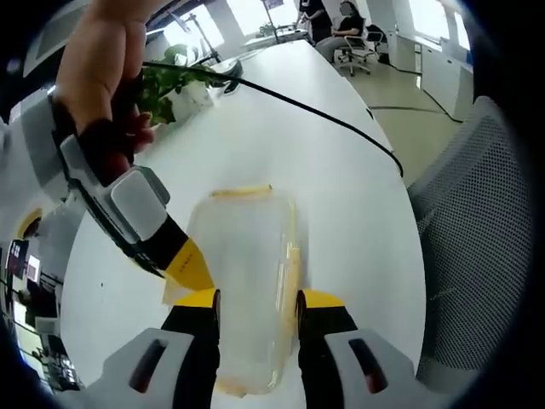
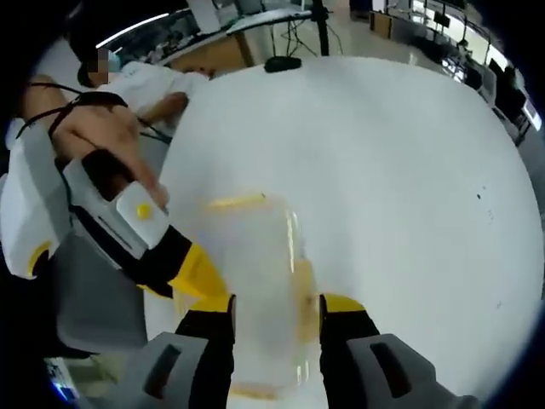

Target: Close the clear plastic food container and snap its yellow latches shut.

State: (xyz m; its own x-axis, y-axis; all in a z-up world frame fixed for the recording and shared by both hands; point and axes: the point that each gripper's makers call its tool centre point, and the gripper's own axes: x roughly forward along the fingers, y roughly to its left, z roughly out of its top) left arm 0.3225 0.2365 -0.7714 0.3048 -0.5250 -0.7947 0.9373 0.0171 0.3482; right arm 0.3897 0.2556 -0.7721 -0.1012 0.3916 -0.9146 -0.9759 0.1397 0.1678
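Squarely, both tongs straddle the clear, round-cornered plastic container point(image 1: 247, 281)

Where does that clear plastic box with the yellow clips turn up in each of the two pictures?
Left gripper view: the box sits low in the middle, between that view's own two jaws.
Right gripper view: the box is again low in the middle, between its jaws.
Shared landmark: the white table beneath it.

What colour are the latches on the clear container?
Yellow; the latches on the clear container show best in the left gripper view.
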